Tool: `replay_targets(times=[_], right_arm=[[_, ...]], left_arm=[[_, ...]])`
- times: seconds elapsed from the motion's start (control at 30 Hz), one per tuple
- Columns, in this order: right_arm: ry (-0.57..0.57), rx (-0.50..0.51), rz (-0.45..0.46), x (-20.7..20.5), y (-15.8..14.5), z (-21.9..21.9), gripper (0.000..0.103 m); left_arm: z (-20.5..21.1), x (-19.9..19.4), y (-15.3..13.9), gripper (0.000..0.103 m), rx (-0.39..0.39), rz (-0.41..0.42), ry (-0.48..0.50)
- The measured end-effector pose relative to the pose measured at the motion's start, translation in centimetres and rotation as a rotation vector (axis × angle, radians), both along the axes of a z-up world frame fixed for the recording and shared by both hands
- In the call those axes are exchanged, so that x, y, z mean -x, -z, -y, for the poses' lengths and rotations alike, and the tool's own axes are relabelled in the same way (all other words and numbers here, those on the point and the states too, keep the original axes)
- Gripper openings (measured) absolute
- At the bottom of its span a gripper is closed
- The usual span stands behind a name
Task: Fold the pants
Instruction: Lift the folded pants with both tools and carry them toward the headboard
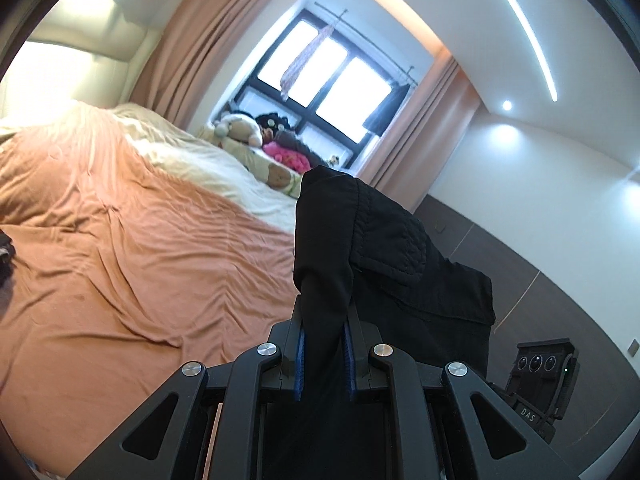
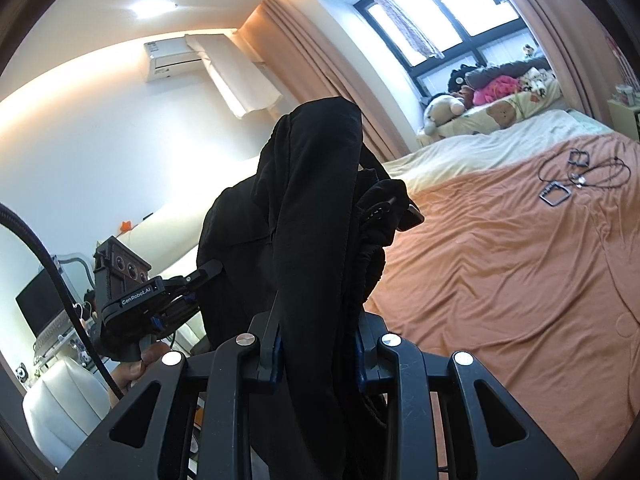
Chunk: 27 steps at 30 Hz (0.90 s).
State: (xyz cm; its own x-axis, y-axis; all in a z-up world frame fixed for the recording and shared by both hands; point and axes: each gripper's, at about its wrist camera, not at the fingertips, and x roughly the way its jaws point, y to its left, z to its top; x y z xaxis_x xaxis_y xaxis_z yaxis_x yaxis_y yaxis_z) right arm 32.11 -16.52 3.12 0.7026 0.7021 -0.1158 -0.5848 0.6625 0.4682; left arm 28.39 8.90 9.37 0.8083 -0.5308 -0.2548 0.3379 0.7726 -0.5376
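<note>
An orange-sheeted bed point(image 2: 520, 280) spreads ahead of the claw — black cables point(image 2: 580, 176) lie on it, stuffed toys point(image 1: 240, 128) beyond, below the window point(image 1: 328, 72).

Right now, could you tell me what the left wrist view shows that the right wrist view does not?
Only the left wrist view shows the curved ceiling light strip. Only the right wrist view shows the air conditioner, the monitor and black cables on the bed. Both show black pants clamped in the left gripper and right gripper, the orange bedspread and stuffed toys.
</note>
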Motion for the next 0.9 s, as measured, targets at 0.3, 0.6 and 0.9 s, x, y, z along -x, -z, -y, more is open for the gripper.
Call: replay_targets(times=[0.3,0.6,0.9], right_arm=[[-0.034,0.074,0.042,-2.0,-1.4,-6.7,0.023],[-0.122,0.105,0.062,-4.4,-2.2,-13.2,0.023],[-0.210,0.172,0.082,-6.2,-4.0,-19.6,0.023]], left_arm=[[-8.2,1.5,-0.8,0.016,0.026,0.037,-0.064],[-16.4,4.2,-1.4,0.016,0.021,0.065,-0.174],[-25.1,6.5,-1.6,0.016,-0.001,0.073,-0.294]])
